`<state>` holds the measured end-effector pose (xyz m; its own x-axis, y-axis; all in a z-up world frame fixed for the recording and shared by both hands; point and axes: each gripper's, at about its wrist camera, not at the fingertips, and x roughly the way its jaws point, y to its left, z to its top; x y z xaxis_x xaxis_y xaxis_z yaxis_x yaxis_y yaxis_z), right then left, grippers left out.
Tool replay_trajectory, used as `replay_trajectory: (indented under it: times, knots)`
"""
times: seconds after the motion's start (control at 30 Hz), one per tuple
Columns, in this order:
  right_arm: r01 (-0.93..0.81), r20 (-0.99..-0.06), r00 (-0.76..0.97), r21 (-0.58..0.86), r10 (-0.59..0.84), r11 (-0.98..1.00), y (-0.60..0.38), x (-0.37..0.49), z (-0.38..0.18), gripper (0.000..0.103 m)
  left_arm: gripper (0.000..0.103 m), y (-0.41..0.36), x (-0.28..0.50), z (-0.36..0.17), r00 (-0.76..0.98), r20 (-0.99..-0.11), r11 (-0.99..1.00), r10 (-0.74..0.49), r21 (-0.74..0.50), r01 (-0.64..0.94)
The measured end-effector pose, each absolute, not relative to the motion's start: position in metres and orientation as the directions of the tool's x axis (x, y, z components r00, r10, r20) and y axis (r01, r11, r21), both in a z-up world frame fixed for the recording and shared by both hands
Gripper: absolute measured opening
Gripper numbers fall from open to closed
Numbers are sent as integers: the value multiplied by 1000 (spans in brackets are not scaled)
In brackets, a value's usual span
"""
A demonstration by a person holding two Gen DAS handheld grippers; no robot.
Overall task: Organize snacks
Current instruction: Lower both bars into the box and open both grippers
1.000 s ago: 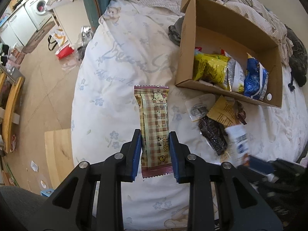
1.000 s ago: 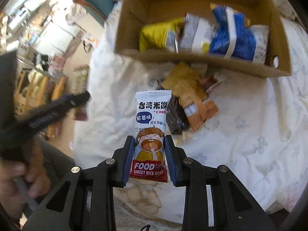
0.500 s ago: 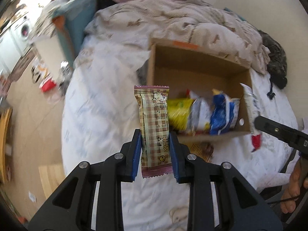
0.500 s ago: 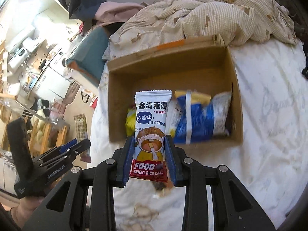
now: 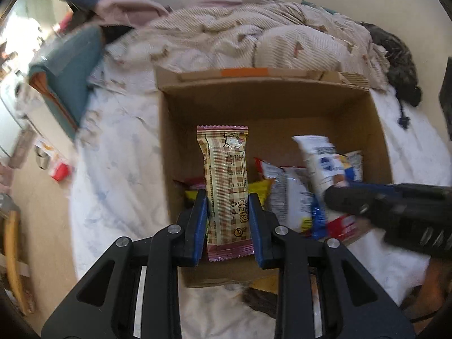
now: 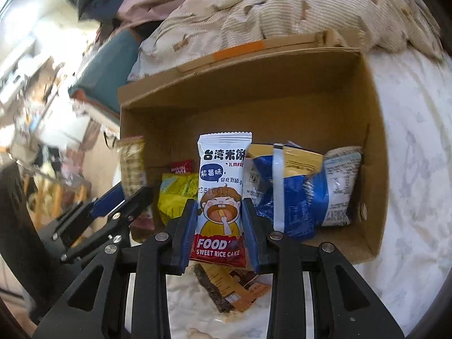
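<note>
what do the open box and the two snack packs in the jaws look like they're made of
Box: plain brown cardboard, matte, with folded flaps and an orange tape strip; likely corrugated.
Rice cake pack, in the right gripper: glossy printed plastic film, serrated crimped end seal.
Checked tan pack, in the left gripper: similar thin film with a crimped top edge, slightly shiny; a foil lining cannot be seen.

Ahead of my left gripper point(image 5: 227, 212) the cardboard box point(image 5: 271, 107) stands open, its far half bare cardboard. Yellow and blue snack bags point(image 6: 296, 192) crowd the near wall. My right gripper point(image 6: 219, 223) juts in close on the right, narrowing the way. The rumpled quilt point(image 5: 254, 34) rises beyond.
</note>
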<state>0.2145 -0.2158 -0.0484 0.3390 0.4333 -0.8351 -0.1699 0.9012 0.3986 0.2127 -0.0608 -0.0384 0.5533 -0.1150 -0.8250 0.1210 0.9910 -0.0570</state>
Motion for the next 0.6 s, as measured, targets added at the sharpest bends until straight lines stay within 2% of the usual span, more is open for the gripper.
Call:
replay_trajectory:
  times: [0.07, 0.3, 0.6]
  knots:
    - [-189, -841, 324, 391, 433, 901, -211, 215, -52, 34, 24, -54, 217, -40, 541, -828, 989, -147, -107, 105]
    - [-211, -852, 308, 372, 423, 904, -202, 219, -65, 34, 24, -46, 221, -42, 529, -832, 986, -165, -157, 61]
    - [-168, -842, 328, 394, 428, 904, -210, 226, -67, 34, 25, -46, 220, -43, 527, -838, 990, -141, -134, 52]
